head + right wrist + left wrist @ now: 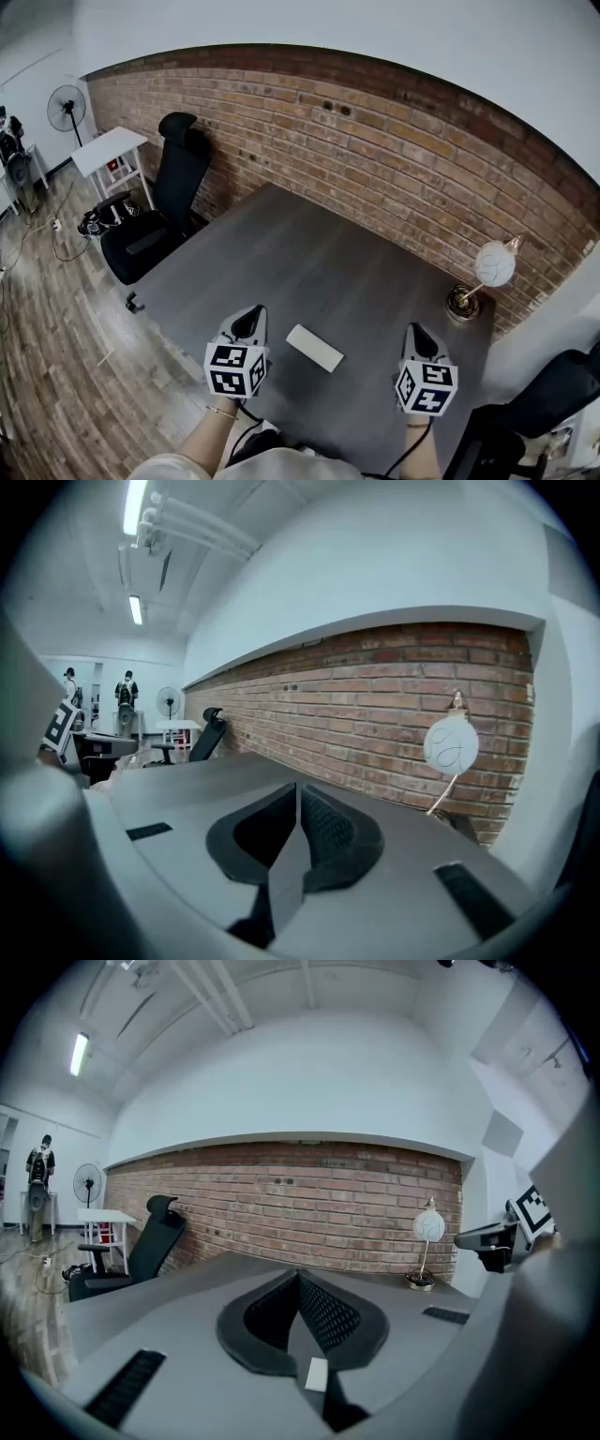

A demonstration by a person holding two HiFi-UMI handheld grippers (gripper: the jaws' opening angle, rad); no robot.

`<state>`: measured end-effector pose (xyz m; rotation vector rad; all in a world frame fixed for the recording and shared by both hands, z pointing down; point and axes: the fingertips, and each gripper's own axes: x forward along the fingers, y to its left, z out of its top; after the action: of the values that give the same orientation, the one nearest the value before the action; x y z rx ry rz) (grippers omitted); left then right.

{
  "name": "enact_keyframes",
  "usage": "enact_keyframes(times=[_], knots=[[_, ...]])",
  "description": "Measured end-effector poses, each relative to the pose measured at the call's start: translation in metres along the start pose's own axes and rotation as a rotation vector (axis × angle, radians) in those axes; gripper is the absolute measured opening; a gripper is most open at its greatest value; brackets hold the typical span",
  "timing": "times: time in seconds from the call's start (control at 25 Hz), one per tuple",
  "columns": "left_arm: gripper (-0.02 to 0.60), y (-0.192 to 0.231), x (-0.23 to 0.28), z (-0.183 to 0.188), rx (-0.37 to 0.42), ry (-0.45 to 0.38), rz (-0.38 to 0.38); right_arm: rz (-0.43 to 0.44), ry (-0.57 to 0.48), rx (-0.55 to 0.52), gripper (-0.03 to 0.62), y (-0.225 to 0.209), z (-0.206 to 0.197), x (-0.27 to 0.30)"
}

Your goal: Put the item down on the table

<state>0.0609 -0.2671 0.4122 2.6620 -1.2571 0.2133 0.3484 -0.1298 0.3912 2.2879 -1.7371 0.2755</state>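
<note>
Both your left gripper and right gripper are pressed together, empty. The flat white block lying on the table looks light and stiff, so pinch it across its narrow width.

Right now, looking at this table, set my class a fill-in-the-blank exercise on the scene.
The white block lies on the table ____ the left gripper and the right gripper.
Both grippers' jaws are ____.
The wall behind the lamp is built of ____.
Missing words: between; shut; brick.

Flat white rectangular item lying on grey table, near front edge
</note>
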Motion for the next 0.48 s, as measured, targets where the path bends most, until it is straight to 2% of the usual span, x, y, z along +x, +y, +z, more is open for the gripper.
enact_keyframes(times=[0.2, 0.48], knots=[[0.015, -0.005, -0.003, 0.024, 0.009, -0.051, -0.004, -0.124, -0.085, 0.041, 0.043, -0.032, 0.012, -0.025], [0.015, -0.004, 0.000, 0.032, 0.012, -0.069, -0.011, -0.180, -0.104, 0.069, 0.037, -0.042, 0.010, -0.038]])
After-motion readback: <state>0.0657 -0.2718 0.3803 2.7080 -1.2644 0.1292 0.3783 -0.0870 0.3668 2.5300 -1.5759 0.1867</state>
